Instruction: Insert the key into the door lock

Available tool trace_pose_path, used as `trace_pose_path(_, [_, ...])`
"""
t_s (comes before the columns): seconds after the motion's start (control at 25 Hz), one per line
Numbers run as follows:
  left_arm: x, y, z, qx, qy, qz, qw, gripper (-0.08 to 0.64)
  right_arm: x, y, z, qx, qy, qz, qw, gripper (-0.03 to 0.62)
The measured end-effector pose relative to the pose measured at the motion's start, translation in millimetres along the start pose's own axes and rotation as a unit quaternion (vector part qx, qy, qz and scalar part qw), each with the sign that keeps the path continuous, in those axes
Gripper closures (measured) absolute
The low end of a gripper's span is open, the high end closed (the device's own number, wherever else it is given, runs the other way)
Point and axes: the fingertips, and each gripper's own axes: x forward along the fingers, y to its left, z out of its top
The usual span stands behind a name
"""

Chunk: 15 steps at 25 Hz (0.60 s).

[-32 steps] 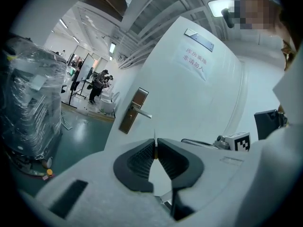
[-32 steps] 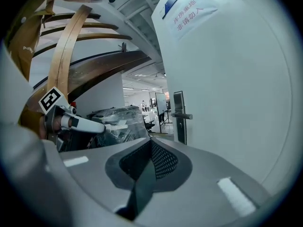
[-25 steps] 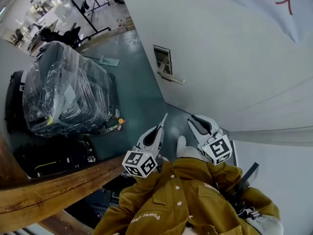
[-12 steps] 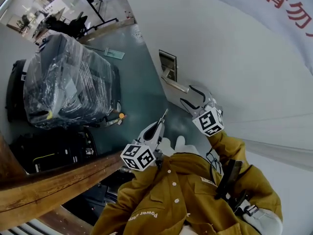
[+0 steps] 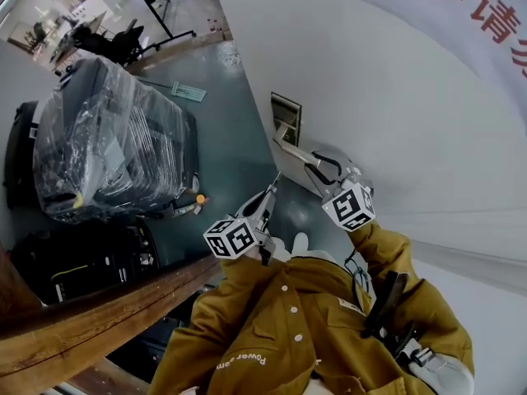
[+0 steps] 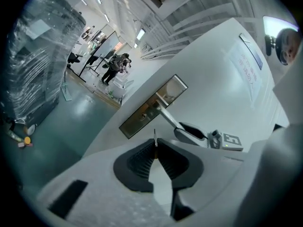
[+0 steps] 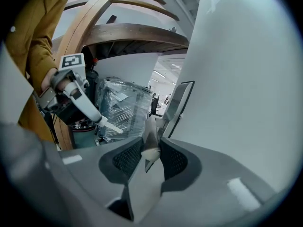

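You are clenching the key in your left tool, blade forward; the lock is lying near at 11 o'clock. Your right tool, jaws just closing, is gripping the handle.

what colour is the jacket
The jacket is mustard yellow, clearest in the head view.

White door, teal floor.
I see a mustard jacket, red lettering, and a lock plate that looks silvery, I think.
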Motion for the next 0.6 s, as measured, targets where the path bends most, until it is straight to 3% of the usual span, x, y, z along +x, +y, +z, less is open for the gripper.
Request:
trace_pose_path(0.28, [61.0,39.9,25.4,-0.038,0.012,-0.005,0.9992,0.534,0.6,-1.4,0.5,0.008,0.002,0.001,1.0,0.469])
trace_pose_path(0.6, [93.2,47.5,45.4,-0.168,-0.007,-0.051,0.9845,0.534,0.7,-1.0,0.8,0.01,0.003,0.0,1.0,0.469])
